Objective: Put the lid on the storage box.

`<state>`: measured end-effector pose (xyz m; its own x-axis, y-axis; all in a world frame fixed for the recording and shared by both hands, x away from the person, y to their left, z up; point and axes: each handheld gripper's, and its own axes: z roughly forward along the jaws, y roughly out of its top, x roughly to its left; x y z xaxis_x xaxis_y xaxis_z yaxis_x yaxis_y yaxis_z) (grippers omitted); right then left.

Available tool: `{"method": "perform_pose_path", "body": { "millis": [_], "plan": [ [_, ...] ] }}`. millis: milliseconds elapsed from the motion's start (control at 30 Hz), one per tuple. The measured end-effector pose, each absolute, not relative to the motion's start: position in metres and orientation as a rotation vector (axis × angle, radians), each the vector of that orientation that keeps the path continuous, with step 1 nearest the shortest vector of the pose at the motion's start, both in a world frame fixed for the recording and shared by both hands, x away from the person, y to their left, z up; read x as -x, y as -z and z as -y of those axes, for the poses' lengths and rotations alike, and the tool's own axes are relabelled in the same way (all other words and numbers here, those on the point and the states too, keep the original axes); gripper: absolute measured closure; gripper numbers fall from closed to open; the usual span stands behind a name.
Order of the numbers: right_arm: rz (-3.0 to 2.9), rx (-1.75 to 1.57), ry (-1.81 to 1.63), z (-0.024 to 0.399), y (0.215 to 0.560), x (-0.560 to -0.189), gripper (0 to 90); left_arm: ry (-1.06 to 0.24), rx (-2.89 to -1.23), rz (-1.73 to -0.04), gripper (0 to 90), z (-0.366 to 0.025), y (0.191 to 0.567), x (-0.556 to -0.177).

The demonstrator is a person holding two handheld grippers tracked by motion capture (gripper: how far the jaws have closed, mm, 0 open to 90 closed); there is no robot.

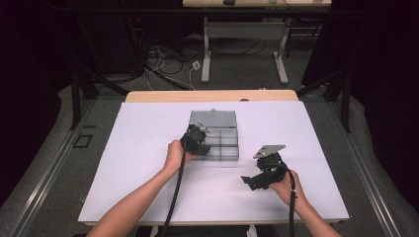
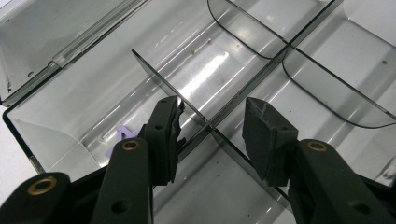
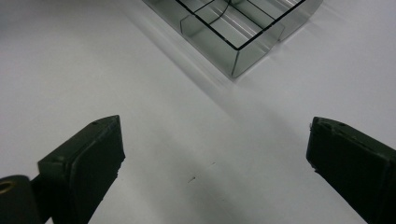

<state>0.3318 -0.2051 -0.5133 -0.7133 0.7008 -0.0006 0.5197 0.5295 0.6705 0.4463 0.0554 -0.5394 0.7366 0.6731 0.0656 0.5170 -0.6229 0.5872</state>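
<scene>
A clear smoky plastic compartment box [image 1: 221,147] lies open in the middle of the white table, its lid [image 1: 213,118] folded back. My left gripper [image 1: 199,137] reaches down into the box's left side. In the left gripper view the jaws of my left gripper [image 2: 212,109] stand apart astride a thin divider [image 2: 156,77], and neither pad presses on it. A small lilac piece [image 2: 121,135] lies on the compartment floor beside the left jaw. My right gripper [image 1: 251,181] rests low over the table right of the box. In its own view my right gripper [image 3: 215,135] is wide open over bare surface, with a corner of the box [image 3: 236,35] ahead.
The white table top [image 1: 148,163] has free room on both sides of the box. Curved inner partitions [image 2: 327,88] split the box's farther compartments. Beyond the table's far edge stand desk legs [image 1: 206,49] and loose cables on the floor.
</scene>
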Motion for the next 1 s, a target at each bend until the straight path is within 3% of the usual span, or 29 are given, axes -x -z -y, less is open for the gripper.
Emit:
{"method": "perform_pose_path", "body": {
  "millis": [1000],
  "plan": [
    [-2.462, -1.085, -0.952, 0.208, 0.512, -0.354, 5.2, -0.384, -2.393, -0.892, 55.9, -0.055, 0.539, -0.446]
  ]
}}
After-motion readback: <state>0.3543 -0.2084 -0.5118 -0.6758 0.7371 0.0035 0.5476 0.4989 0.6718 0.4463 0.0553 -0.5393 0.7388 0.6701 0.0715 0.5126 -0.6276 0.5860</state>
